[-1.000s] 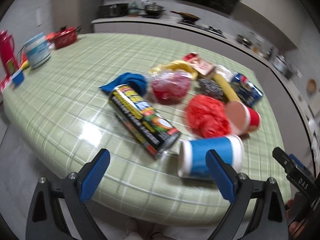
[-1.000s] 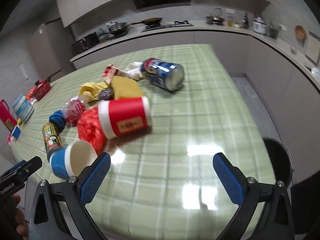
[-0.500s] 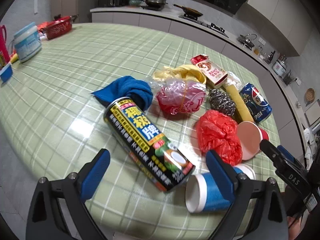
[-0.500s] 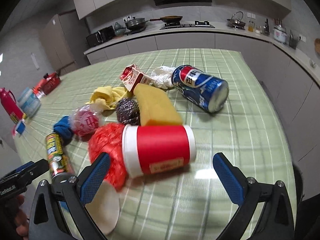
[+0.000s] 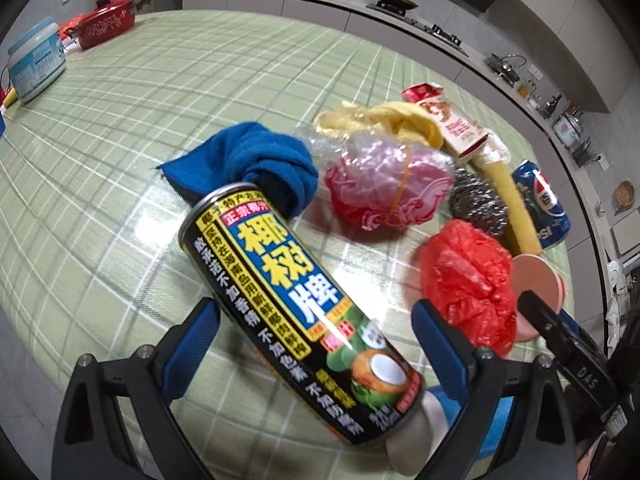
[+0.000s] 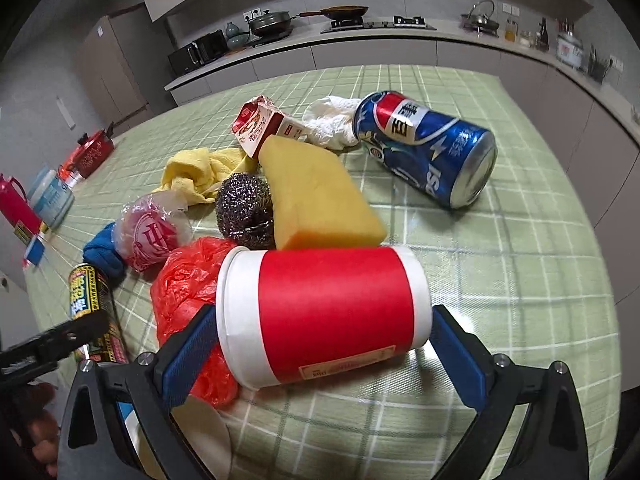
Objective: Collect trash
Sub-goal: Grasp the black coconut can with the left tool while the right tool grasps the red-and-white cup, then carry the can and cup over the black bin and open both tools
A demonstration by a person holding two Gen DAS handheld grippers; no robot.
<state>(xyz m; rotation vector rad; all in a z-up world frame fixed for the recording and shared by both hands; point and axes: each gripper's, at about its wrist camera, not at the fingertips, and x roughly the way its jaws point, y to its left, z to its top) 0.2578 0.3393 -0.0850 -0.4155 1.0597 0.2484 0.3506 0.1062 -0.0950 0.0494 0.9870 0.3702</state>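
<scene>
Green checked table [image 6: 520, 248], two cans [image 6: 424, 148], two cups [image 6: 320, 312]

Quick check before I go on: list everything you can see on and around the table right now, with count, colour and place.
coconut drink can: 1, black and yellow, lying between left jaws
red paper cup: 1, lying between right jaws
red plastic bag: 1, beside cup
Pepsi can: 1, blue, lying far right
sponge: 1, yellow, mid-pile
steel scourer: 1, silver
blue cloth: 1
yellow cloth: 1
carton: 1, red-white
left gripper: open
right gripper: closing around cup
</scene>
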